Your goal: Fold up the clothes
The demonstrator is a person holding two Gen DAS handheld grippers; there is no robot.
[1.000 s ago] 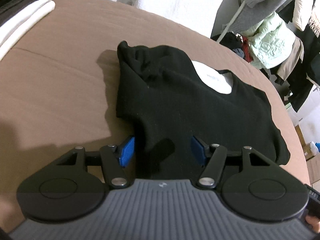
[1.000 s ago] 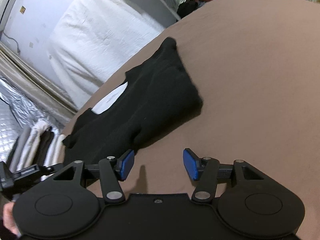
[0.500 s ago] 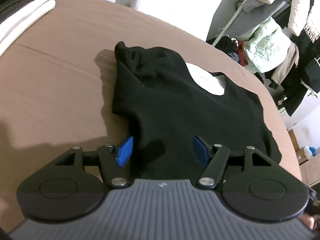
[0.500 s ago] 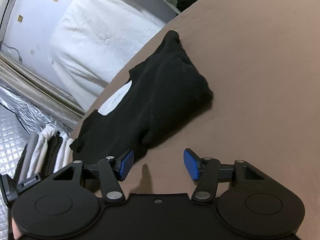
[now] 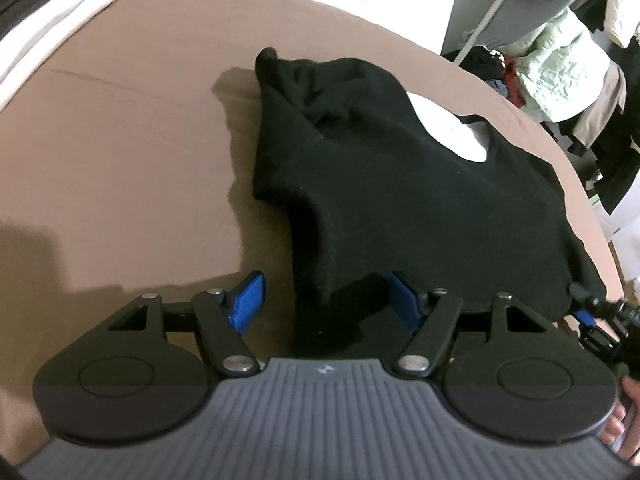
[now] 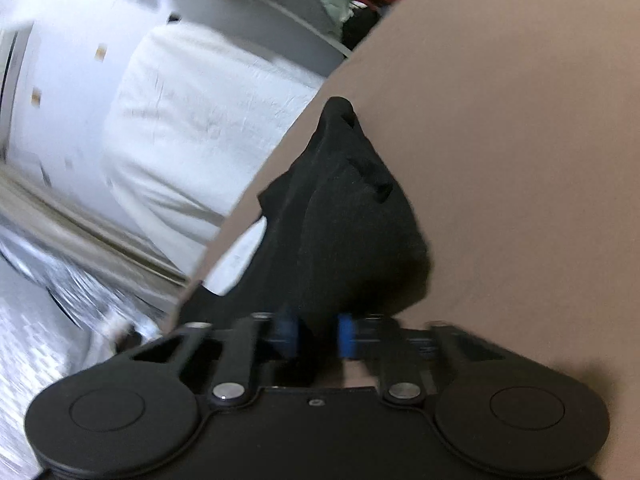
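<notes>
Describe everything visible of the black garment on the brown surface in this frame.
The black garment is a soft, matte knit, partly folded and rumpled, lying flat on the brown surface. A white neck patch shows at its far side, and one corner bunches into a peak. The left gripper is open, its near hem lying between the blue pads. The right gripper, blurred, has narrowed around another edge; a firm pinch cannot be confirmed.
</notes>
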